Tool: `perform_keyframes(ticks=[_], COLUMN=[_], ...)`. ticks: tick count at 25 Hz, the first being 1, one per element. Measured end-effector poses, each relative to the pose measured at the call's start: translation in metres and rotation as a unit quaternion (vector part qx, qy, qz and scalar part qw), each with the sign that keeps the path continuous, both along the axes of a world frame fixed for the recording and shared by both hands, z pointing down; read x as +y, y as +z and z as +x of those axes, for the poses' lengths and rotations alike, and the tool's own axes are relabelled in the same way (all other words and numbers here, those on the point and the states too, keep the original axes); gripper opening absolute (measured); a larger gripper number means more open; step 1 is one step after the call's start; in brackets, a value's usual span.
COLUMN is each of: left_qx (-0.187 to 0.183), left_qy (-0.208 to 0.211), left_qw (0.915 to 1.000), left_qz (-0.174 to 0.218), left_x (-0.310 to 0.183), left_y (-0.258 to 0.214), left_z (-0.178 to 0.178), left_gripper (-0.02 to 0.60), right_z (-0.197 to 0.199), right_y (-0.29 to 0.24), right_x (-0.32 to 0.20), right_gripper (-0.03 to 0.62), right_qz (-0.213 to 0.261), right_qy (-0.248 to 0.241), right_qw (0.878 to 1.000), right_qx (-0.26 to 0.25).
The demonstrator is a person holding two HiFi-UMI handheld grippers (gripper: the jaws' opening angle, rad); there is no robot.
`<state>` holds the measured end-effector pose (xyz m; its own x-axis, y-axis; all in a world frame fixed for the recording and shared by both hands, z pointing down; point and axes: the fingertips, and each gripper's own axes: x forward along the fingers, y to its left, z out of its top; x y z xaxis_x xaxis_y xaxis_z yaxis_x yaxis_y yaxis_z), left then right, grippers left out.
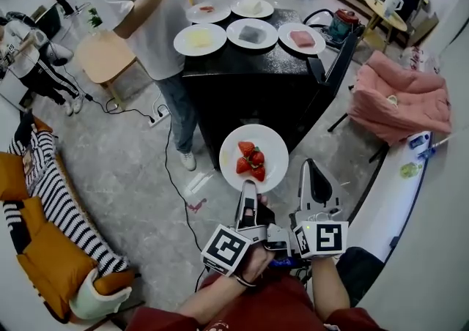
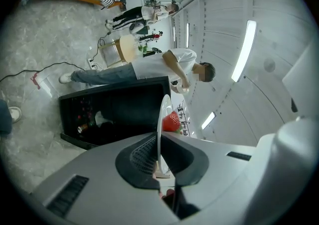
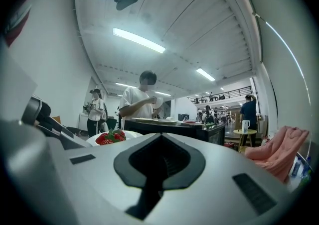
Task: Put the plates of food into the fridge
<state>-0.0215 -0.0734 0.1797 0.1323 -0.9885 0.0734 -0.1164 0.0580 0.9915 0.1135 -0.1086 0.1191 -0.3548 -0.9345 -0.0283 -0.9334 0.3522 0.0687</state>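
A white plate (image 1: pixel 253 157) with several strawberries (image 1: pixel 251 161) hangs in the air in front of the black fridge cabinet (image 1: pixel 253 95). My left gripper (image 1: pixel 249 189) is shut on the plate's near rim. In the left gripper view the plate (image 2: pixel 162 129) stands edge-on between the jaws of the left gripper (image 2: pixel 160 162), with a strawberry (image 2: pixel 172 121) beyond. My right gripper (image 1: pixel 314 176) is just right of the plate, shut and empty. In its own view the right gripper (image 3: pixel 159 162) has its jaws together, and the strawberries (image 3: pixel 110 137) show at the left. Several more plates of food (image 1: pixel 251 33) lie on the cabinet's top.
A person in a white T-shirt (image 1: pixel 146 7) stands at the cabinet's left corner. A pink cloth (image 1: pixel 399 99) covers a chair on the right. A white counter (image 1: pixel 396 190) runs along my right, a striped orange sofa (image 1: pixel 44 234) along my left. A cable (image 1: pixel 176 183) trails over the floor.
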Motion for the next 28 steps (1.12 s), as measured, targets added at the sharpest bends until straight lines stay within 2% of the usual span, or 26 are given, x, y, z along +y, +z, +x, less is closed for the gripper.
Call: perform_keyframes(ticks=[6,11,23,28], left_qx=[-0.001,-0.003,0.004,0.007], left_qy=[-0.013,-0.023,-0.089,-0.102], left_qw=[0.9998,0.9995,0.9956,0.9938], left_qz=[-0.013,-0.02,-0.031,-0.044], left_x=[-0.011,-0.012,0.015,0.021], left_y=[0.005,0.006,0.015,0.029], left_z=[-0.012,-0.003,0.013,0.017], left_gripper=[0.014,0.014,0.014,0.014], right_z=[-0.012,-0.009,0.008,0.011], right_y=[0.003,0.003,0.017,0.031], right_x=[-0.015,-0.021,-0.014,-0.016], right_gripper=[0.011,0.009,0.009,0.009], right_qz=[-0.004,-0.007,-0.018,-0.024], right_qy=[-0.013,-0.028,-0.082,-0.095], right_qw=[1.0,1.0,0.996,0.995], right_qx=[-0.002,0.0,-0.009,-0.007])
